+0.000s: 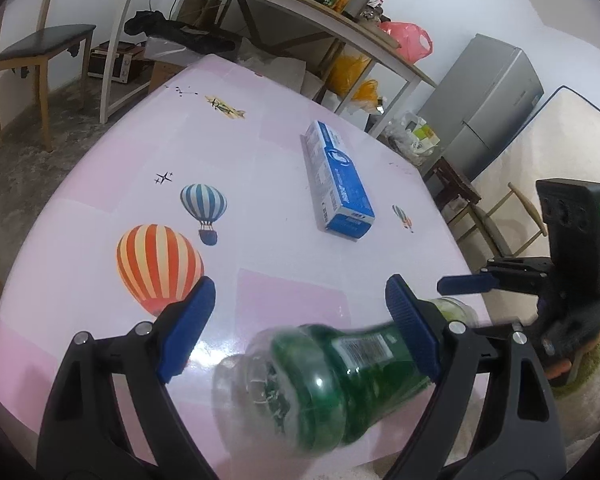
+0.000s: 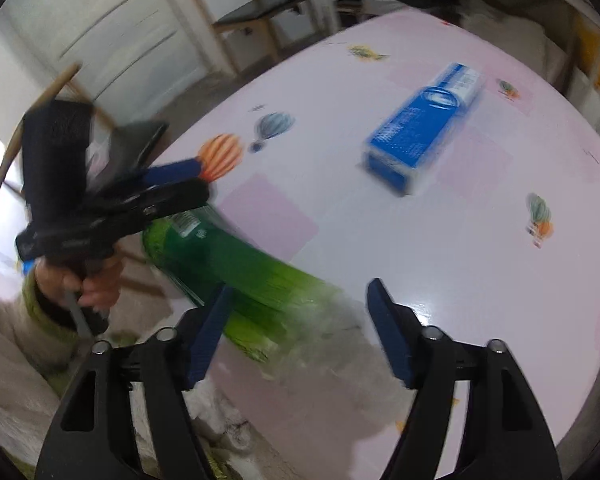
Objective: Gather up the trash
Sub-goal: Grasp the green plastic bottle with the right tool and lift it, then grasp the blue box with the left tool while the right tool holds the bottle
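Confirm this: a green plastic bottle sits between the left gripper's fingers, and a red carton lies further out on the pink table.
Not quite. The carton is blue, not red, as the left wrist view shows. The rest holds: the green plastic bottle sits between the fingers of the left gripper, and the carton lies further out on the pink table.

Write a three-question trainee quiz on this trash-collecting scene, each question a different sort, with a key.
1. True or false: the blue box stands upright on the pink table.
2. Which colour is the plastic bottle near the table's front edge? A red, B green, C yellow.
3. Fill in: the left tool has its jaws ___.

Key: 1 false, it lies flat. 2 B. 3 open, with the bottle partly between them. The right tool is also open.
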